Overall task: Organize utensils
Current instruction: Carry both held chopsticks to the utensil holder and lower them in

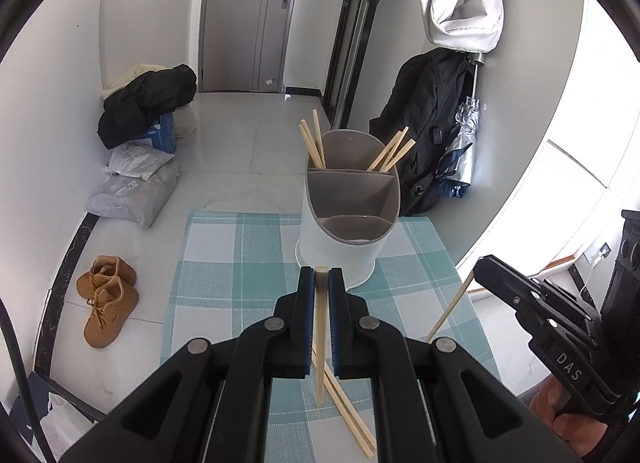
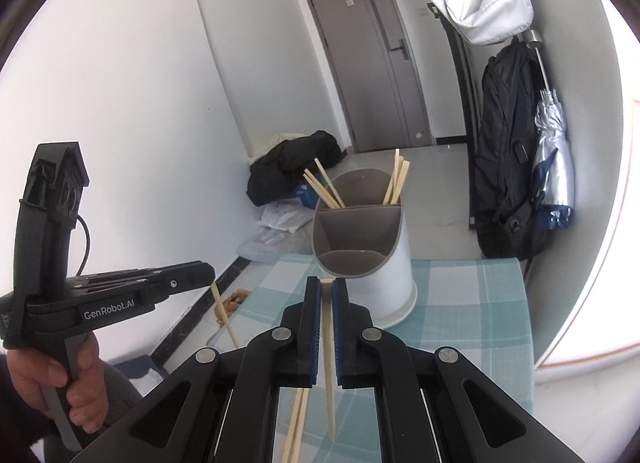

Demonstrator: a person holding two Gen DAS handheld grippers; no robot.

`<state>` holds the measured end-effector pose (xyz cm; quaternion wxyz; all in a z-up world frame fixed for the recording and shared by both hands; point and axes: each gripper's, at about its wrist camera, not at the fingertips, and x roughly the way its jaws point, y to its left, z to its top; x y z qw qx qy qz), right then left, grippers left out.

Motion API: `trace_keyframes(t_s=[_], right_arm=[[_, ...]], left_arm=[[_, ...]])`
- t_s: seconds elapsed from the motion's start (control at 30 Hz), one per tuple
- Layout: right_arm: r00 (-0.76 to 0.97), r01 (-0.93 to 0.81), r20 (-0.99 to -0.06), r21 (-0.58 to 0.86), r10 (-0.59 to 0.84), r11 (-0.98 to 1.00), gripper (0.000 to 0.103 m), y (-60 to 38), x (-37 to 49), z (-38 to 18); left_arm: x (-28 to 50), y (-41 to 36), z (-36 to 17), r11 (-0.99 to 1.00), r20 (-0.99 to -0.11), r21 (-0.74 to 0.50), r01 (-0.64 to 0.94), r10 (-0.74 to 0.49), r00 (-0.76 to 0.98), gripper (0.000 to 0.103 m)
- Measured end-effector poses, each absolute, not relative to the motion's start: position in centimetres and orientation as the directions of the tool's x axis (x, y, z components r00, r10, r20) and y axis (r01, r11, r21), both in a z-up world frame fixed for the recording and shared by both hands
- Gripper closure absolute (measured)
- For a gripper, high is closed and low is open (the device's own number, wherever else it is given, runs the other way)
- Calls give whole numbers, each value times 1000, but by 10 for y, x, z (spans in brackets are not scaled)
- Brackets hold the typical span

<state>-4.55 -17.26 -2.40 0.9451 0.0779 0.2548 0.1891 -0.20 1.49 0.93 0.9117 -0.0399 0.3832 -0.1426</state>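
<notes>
The table (image 1: pixel 224 247) bears the holder (image 1: pixel 348 219), near its far edge; six chopsticks already stand in its back compartments; two more chopsticks (image 1: pixel 352 419) lie loose on the cloth; the left gripper (image 1: pixel 321 283) and right gripper (image 2: pixel 327 291) each pinch one chopstick, lifted, not yet slotted.

Loose chopsticks (image 1: pixel 352 419) on the table run under the left claw (image 1: pixel 320 275).

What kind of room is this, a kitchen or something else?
Probably a home entryway rather than a kitchen: a grey door, a backpack and folded umbrella hanging by the wall, and tan boots on the tiled floor.
</notes>
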Motion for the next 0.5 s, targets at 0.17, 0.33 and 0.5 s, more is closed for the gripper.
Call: trace_keyframes(t_s=[0.17,0.33,0.5], right_arm=[[805,-312,-444,247,394,917,98,-172,-49,-22],[809,-303,-439,260,391,917,98,-174,-46,-20],[818,-293,-425,273,388,916,98,-180,-39,-11]], left_arm=[[-5,11,16,951,-689,-173,258,-304,658,100],[-2,6,22,948,-700,-161,273,-305,646,100],[5,5,34,944,-704,-178,278,-319,635,100]])
